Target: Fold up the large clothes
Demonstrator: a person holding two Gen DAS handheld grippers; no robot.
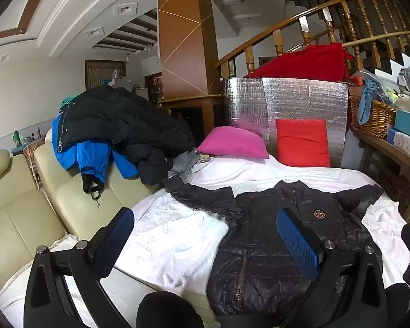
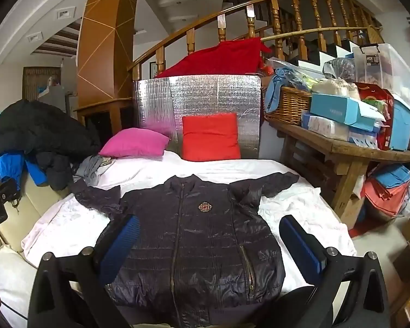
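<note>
Left hand-held gripper (image 1: 205,235) and right hand-held gripper (image 2: 209,237) both hover with jaws wide, holding nothing. Dark quilted jacket (image 2: 194,235) lies flat, zipped, sleeves spread, at the bed's (image 2: 300,205) near edge. Folding apparently not begun; next: pinch a sleeve, fold inward.

Left wrist view angled down from bed's left foot, right wrist view centred, both sharing jacket (image 1: 273,235) (image 2: 194,235).

Even, soft indoor light fills both views. The white bed sheet (image 2: 218,169) is nearly blown out, and the silver foil insulation panel (image 2: 199,104) shows glare. Fisheye distortion bends the edges; corners fall black. Focus is slightly soft throughout.
</note>
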